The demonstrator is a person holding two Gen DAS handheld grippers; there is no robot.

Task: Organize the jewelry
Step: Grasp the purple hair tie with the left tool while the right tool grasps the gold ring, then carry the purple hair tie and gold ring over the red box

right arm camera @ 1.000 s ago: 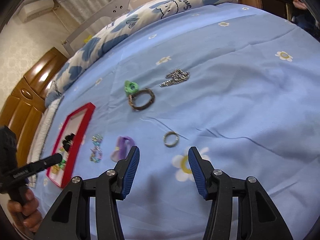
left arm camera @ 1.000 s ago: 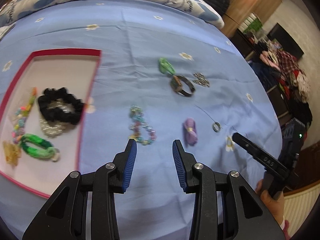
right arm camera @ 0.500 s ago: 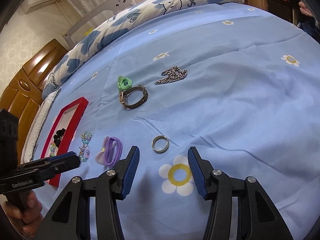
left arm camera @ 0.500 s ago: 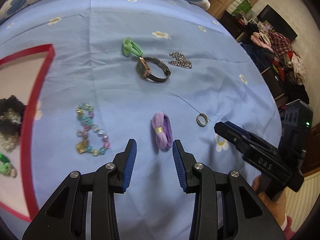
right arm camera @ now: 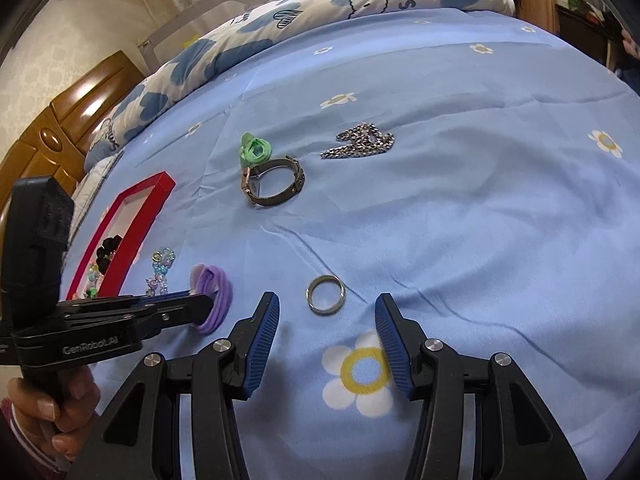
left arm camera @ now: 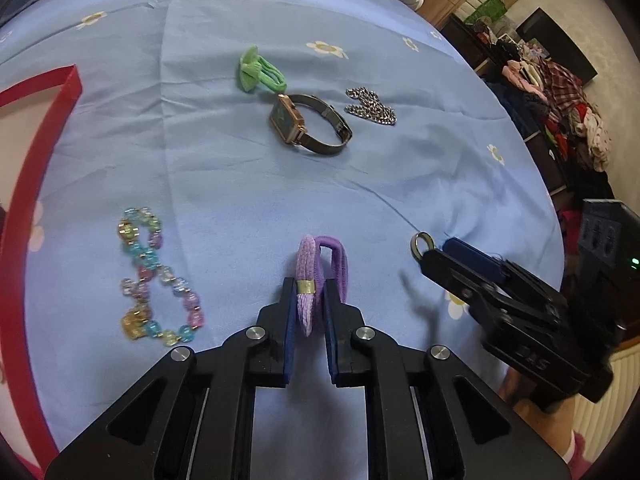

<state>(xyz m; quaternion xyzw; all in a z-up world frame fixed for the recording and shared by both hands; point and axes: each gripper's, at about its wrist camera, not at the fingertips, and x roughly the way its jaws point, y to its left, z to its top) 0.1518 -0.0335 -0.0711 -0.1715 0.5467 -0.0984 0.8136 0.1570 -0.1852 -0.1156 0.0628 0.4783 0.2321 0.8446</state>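
Two grippers work over a blue floral bedsheet [right arm camera: 460,208]. The left gripper [left arm camera: 307,300] has just been closing, and its blue pads now clamp the purple hair tie [left arm camera: 310,280] at the tie's gold band; the tie's far loop rests on the sheet. The right gripper [right arm camera: 326,340] stands apart-jawed with nothing between its pads, and the silver ring [right arm camera: 325,294] lies flat on the sheet just beyond its fingertips. In the left wrist view the same ring sits at the tip of the right gripper's near finger; contact cannot be determined. A hand [right arm camera: 48,408] holds the left gripper's handle at the lower left of the right wrist view.

Left of the hair tie, well apart from it, lies the pastel bead bracelet [left arm camera: 154,276], twisted into a figure eight. Beyond that is the red-rimmed tray [right arm camera: 138,216], which holds a black scrunchie [right arm camera: 108,250] and coloured beads.

Farther out, near the middle of the sheet, the wristwatch [left arm camera: 308,124] rests on its side. The green hair tie [left arm camera: 258,70] lies just behind it, touching or nearly touching. The silver chain [left arm camera: 370,108] lies bunched to the right of the watch, apart from it. A patterned quilt [right arm camera: 320,4] borders the far edge.
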